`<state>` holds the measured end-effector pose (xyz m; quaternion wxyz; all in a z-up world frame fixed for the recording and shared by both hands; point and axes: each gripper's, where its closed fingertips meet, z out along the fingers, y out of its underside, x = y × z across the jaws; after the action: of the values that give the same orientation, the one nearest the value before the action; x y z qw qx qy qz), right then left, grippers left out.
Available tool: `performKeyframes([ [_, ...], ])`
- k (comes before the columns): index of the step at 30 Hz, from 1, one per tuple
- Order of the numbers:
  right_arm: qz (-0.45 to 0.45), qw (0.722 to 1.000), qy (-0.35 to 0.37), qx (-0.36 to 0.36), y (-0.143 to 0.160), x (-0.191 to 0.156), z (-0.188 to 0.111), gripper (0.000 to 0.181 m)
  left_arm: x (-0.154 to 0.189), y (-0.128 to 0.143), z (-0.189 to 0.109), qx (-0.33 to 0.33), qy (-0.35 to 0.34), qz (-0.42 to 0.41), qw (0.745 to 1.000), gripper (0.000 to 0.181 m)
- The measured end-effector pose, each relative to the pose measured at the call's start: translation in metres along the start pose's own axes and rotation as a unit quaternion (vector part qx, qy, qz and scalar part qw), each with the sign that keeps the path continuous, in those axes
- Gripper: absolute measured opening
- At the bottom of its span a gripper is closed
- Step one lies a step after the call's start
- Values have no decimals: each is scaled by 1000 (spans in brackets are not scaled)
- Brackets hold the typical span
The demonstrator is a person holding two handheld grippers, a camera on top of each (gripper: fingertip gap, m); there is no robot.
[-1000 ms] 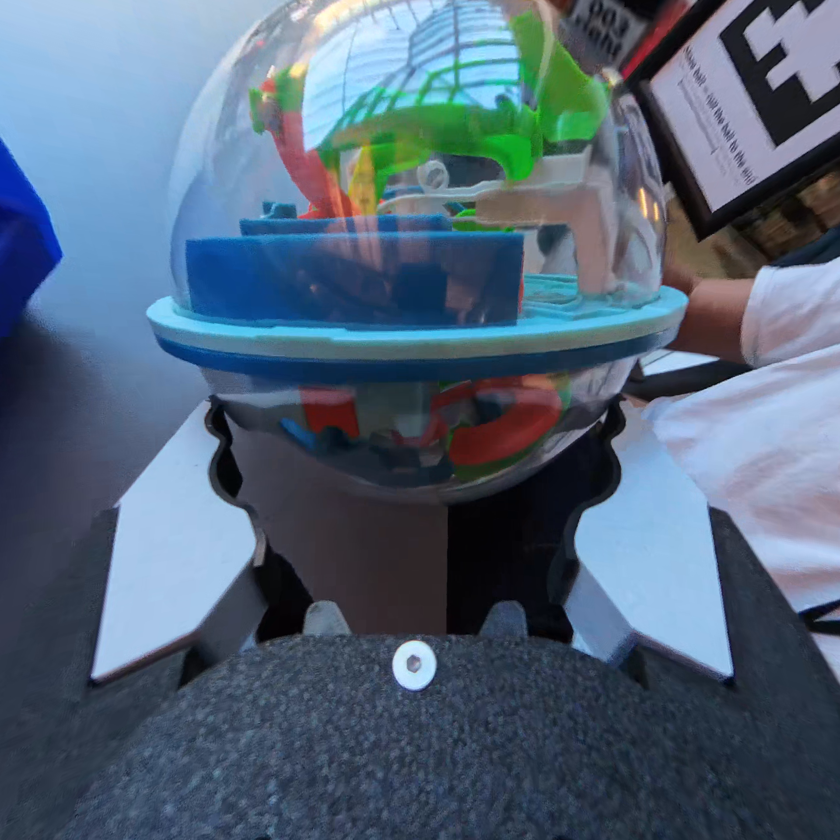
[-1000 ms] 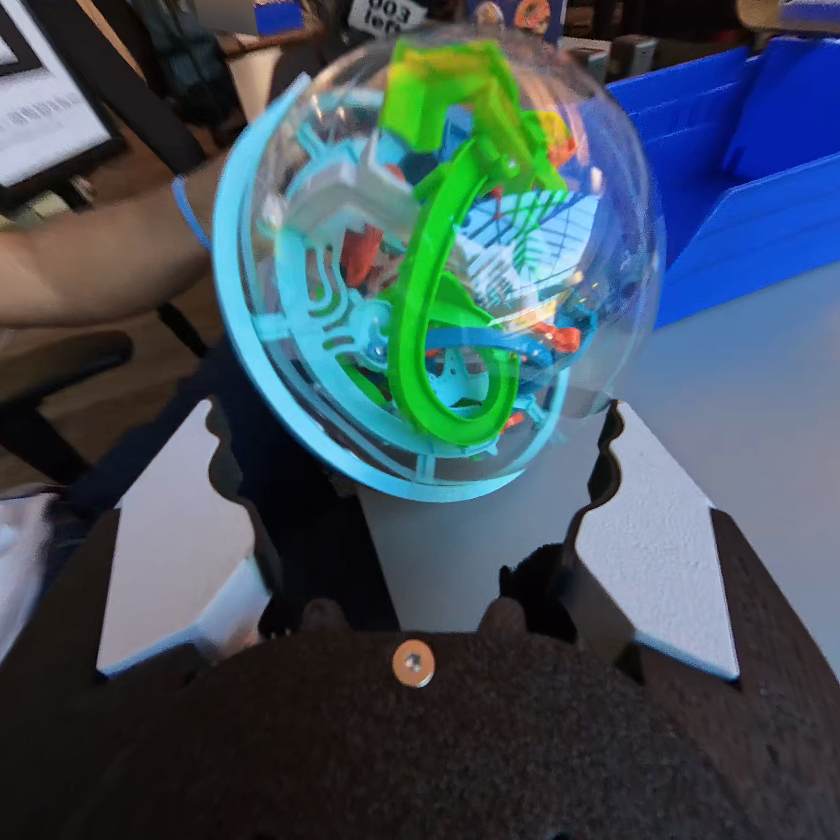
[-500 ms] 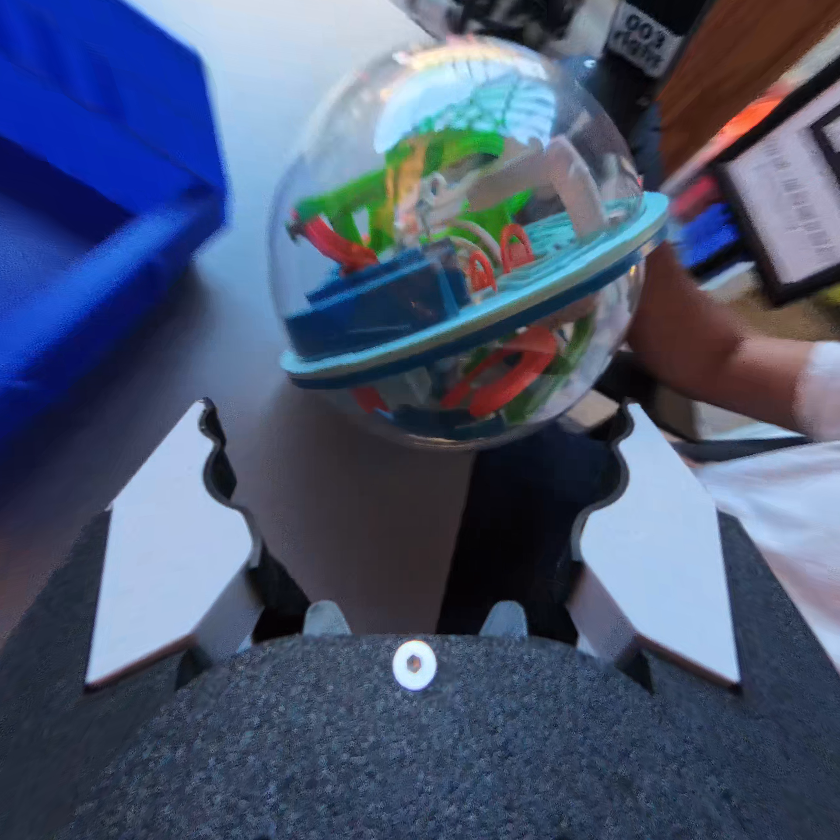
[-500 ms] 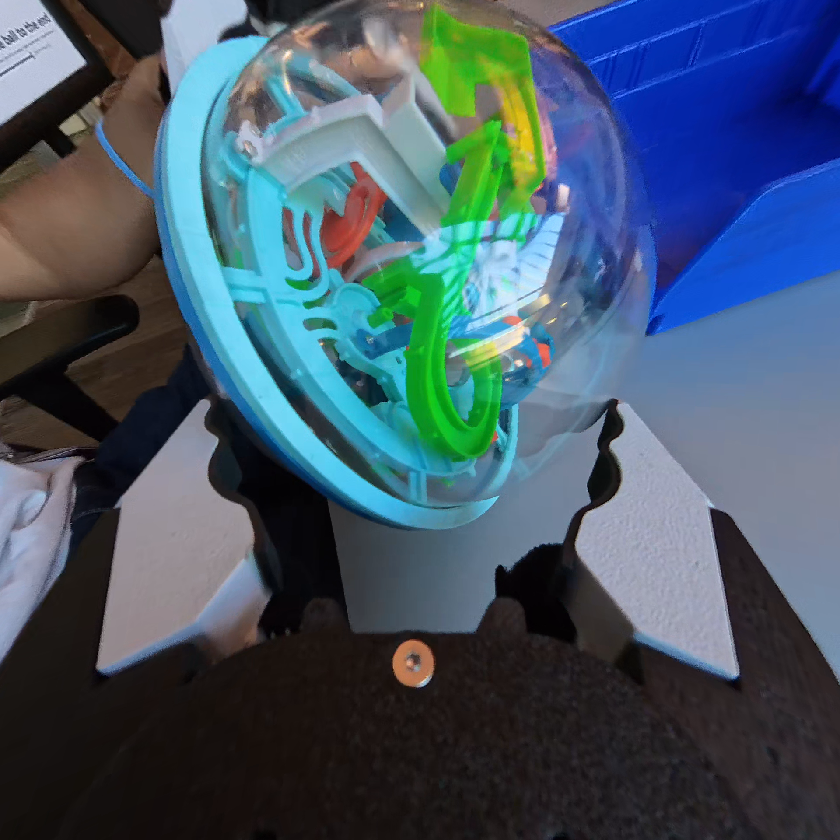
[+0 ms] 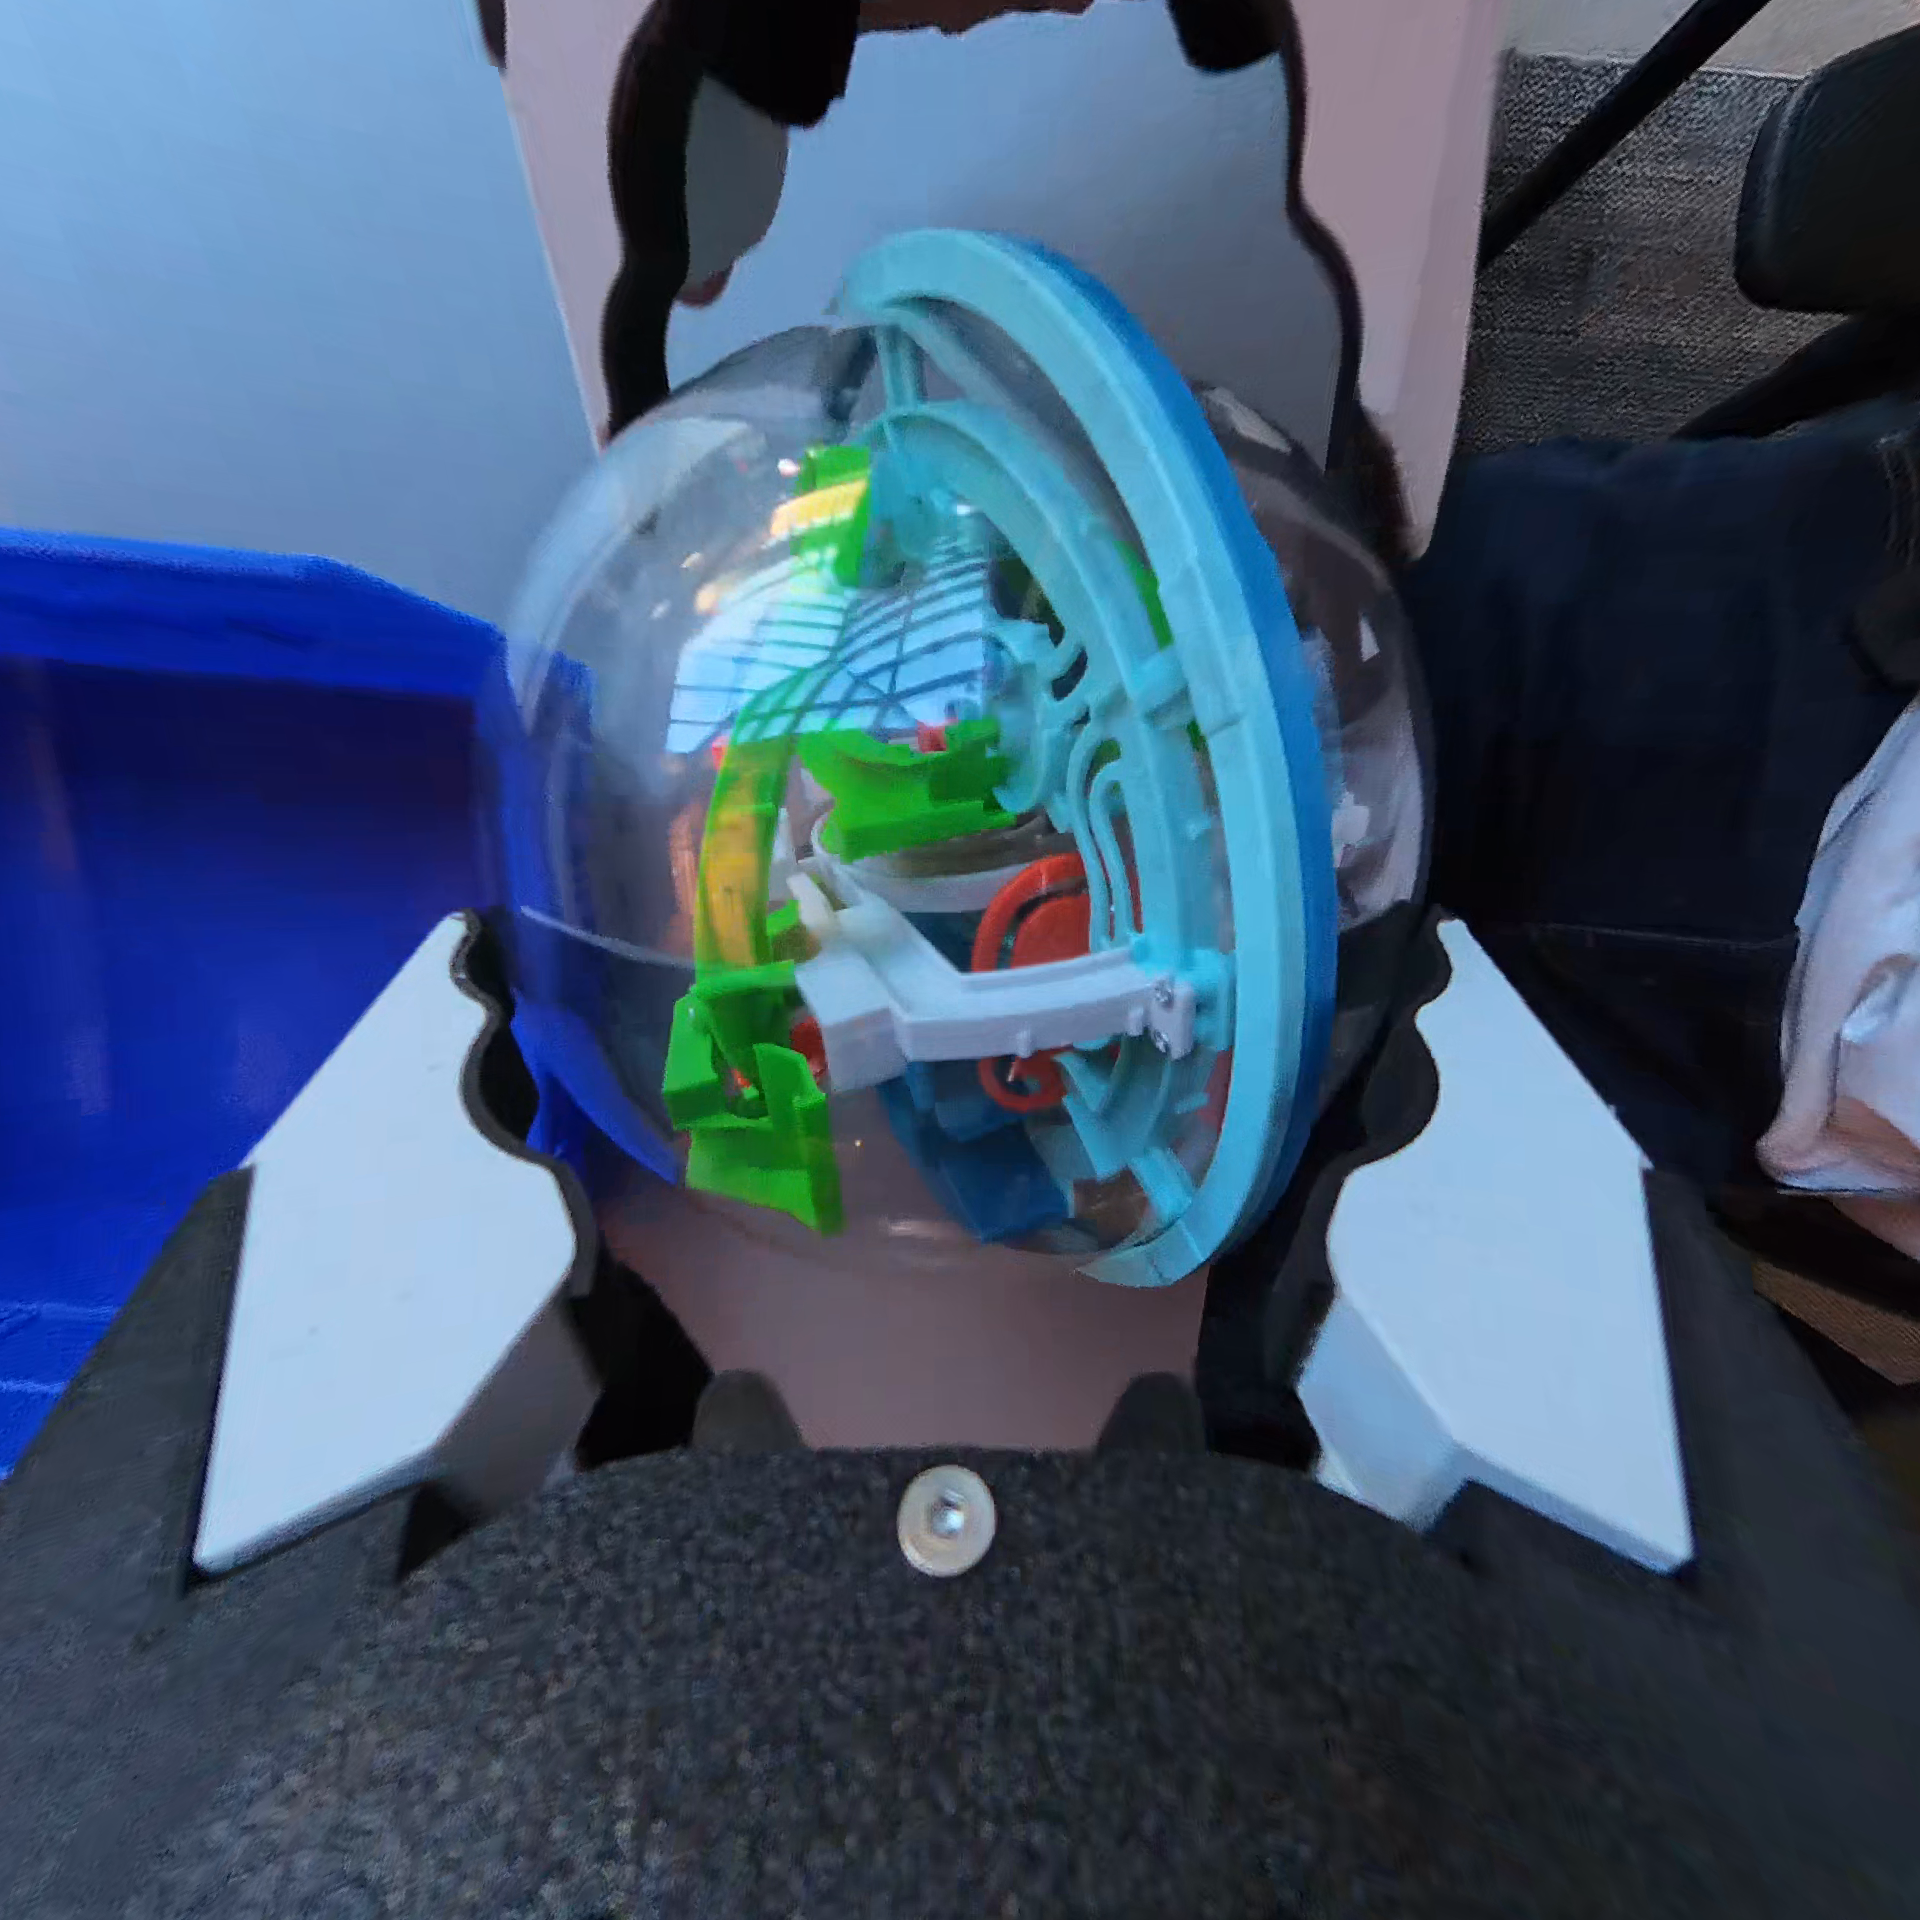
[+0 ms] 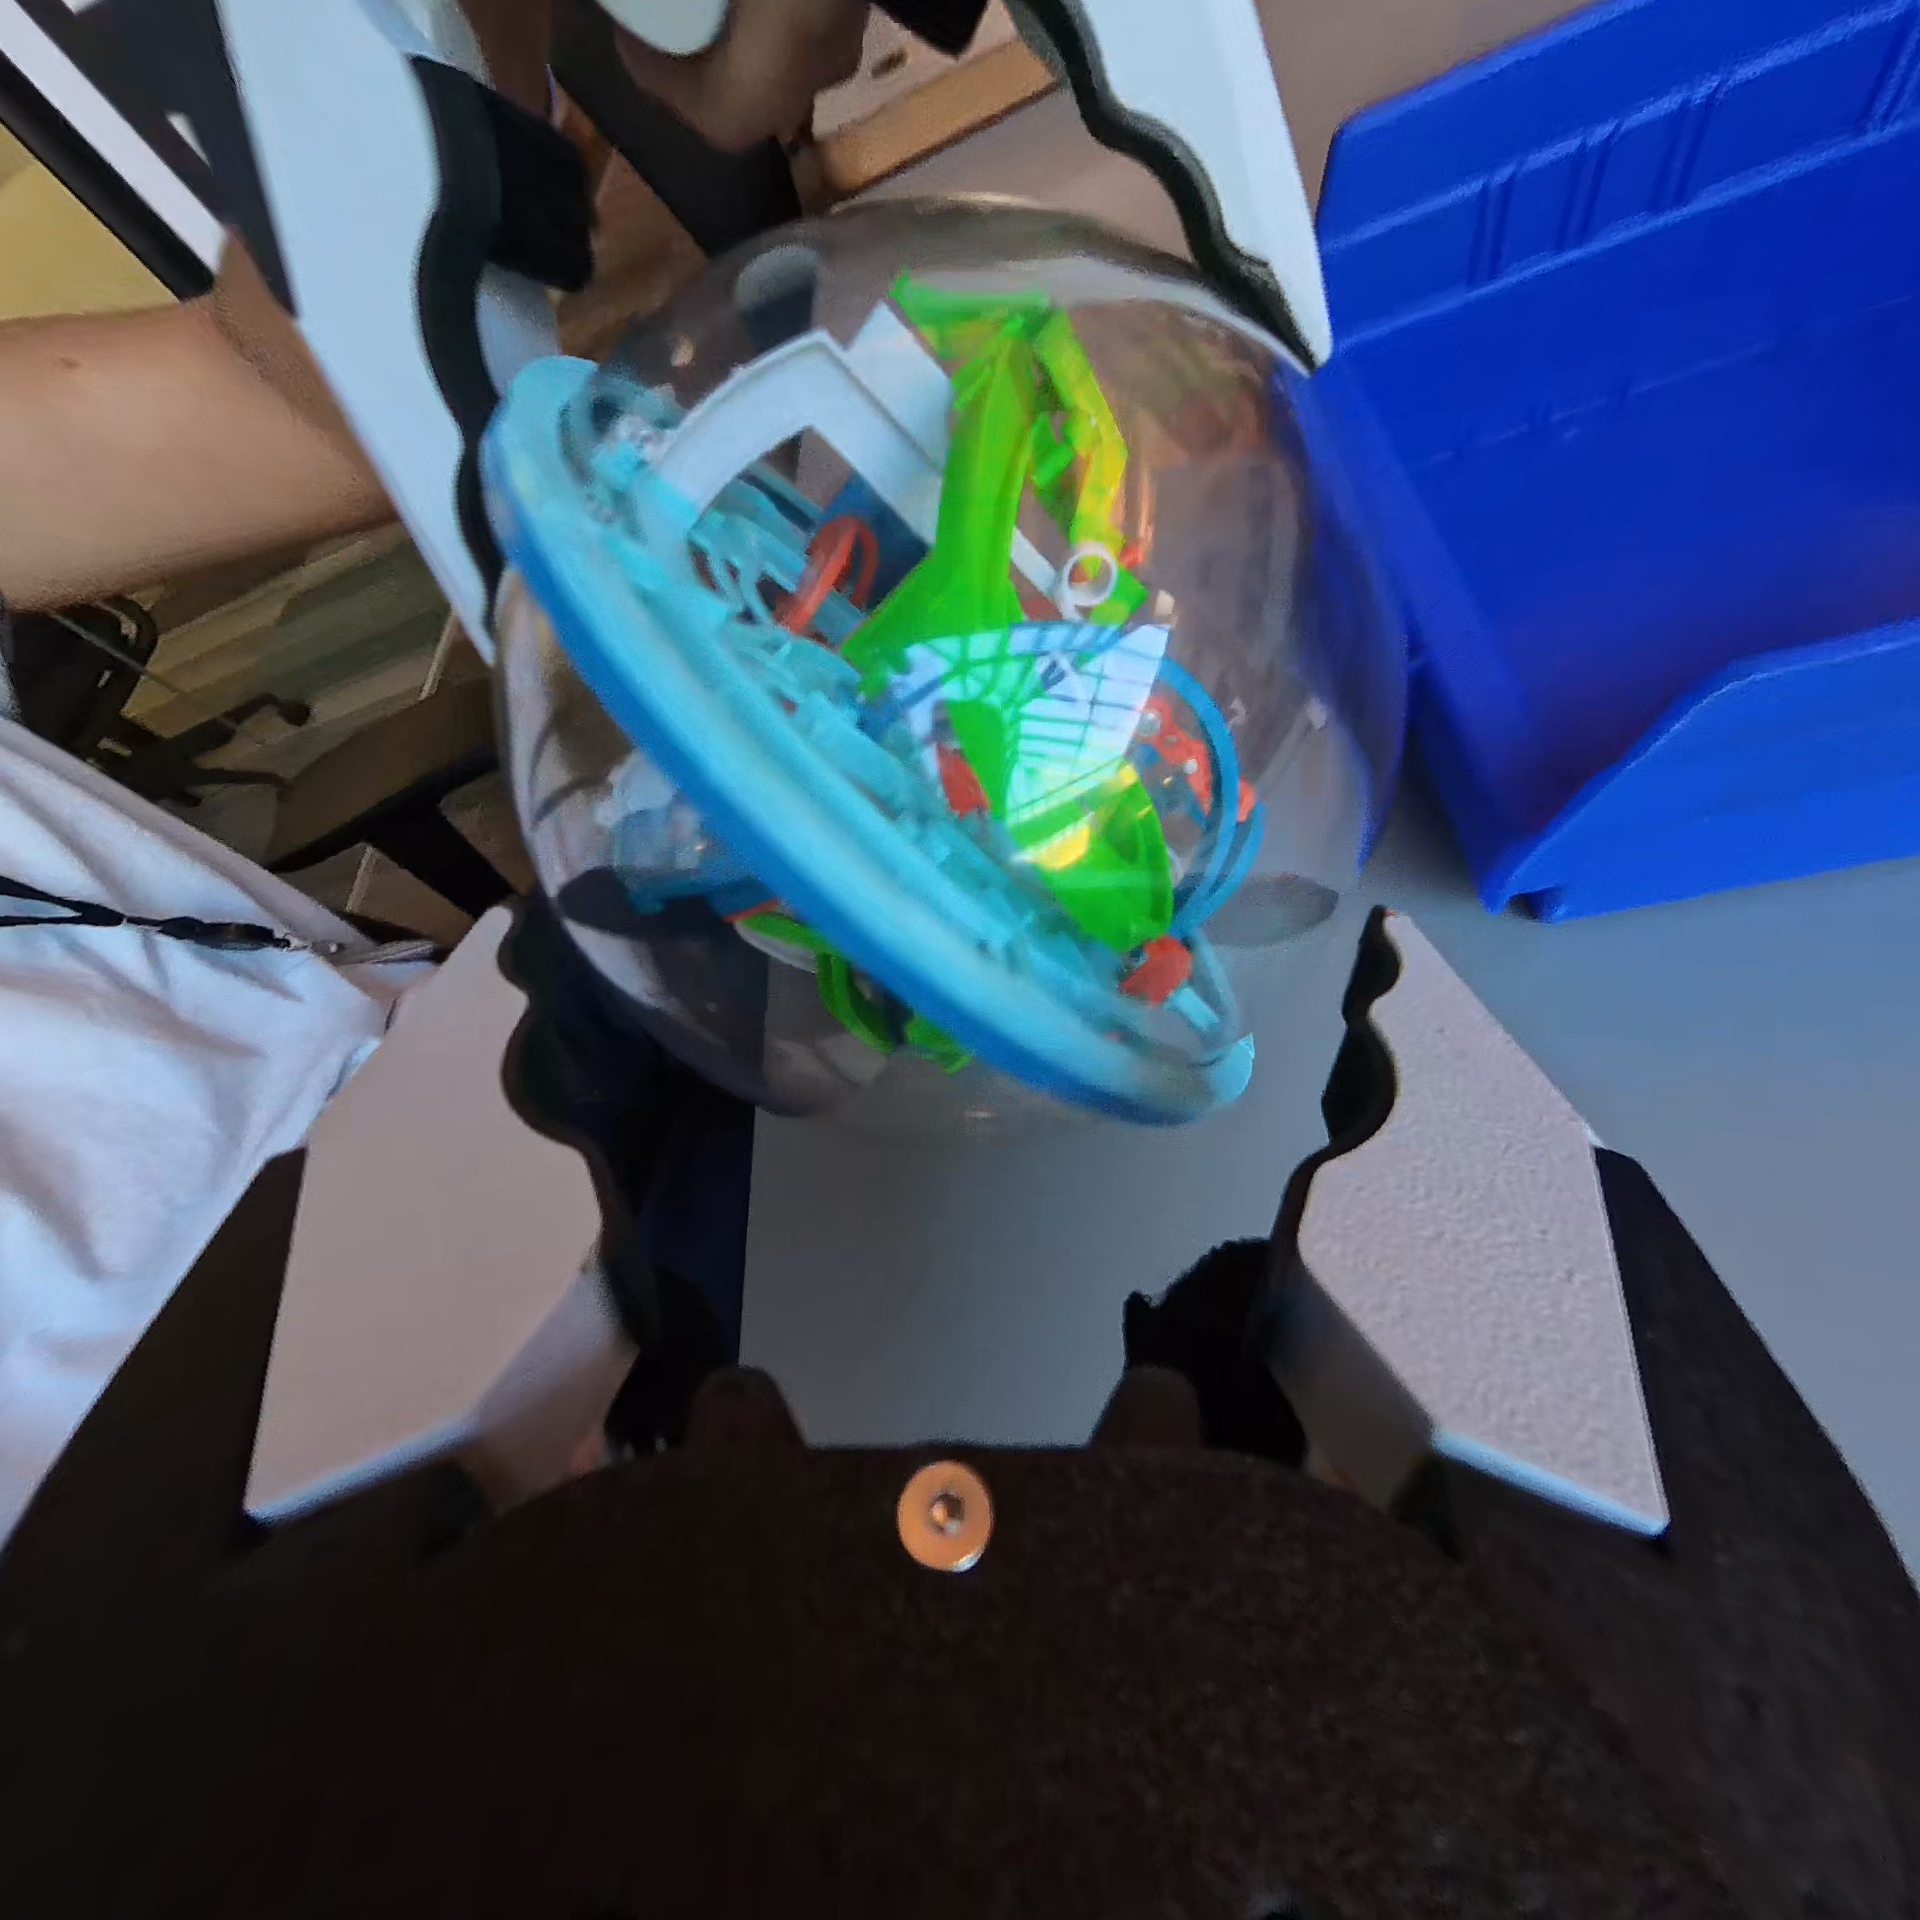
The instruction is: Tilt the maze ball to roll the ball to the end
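A blue bin (image 5: 208, 831) sits at the left of the left wrist view. Just right of it the clear maze ball (image 5: 966, 831) hangs above the grey table (image 6: 1662, 1039), pinched between the tips of the left gripper (image 5: 951, 925) and the right gripper (image 6: 940, 925), both spread wide around it from opposite sides. Its light-blue ring (image 5: 1262, 790) stands near vertical, and a white sleeve (image 5: 1860, 935) shows at far right.

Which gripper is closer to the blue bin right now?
Left, probably. The blue bin lies right alongside the left gripper. From the right gripper it sits ahead and off to the right. Both clamp the maze ball.
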<state>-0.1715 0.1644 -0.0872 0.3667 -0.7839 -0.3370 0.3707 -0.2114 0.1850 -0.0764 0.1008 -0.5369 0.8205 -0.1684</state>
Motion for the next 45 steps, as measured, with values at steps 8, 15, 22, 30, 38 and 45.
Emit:
performKeyframes([
  [8,-53,982,82,160,3,11,-13,140,-23,23,-13,124,55,-149,979,160],
  [15,-104,971,162,142,-2,25,28,153,-31,28,-7,209,179,-310,910,159],
  [22,-77,972,123,186,-15,11,37,154,-24,32,-3,298,257,-400,828,159],
  [30,23,980,79,183,-24,3,38,158,-6,43,1,368,322,-429,759,159],
  [38,107,985,109,74,-27,-23,38,154,10,42,-8,414,387,-460,683,159],
  [45,110,978,118,131,-60,-42,22,154,32,32,-30,441,456,-447,631,159],
])
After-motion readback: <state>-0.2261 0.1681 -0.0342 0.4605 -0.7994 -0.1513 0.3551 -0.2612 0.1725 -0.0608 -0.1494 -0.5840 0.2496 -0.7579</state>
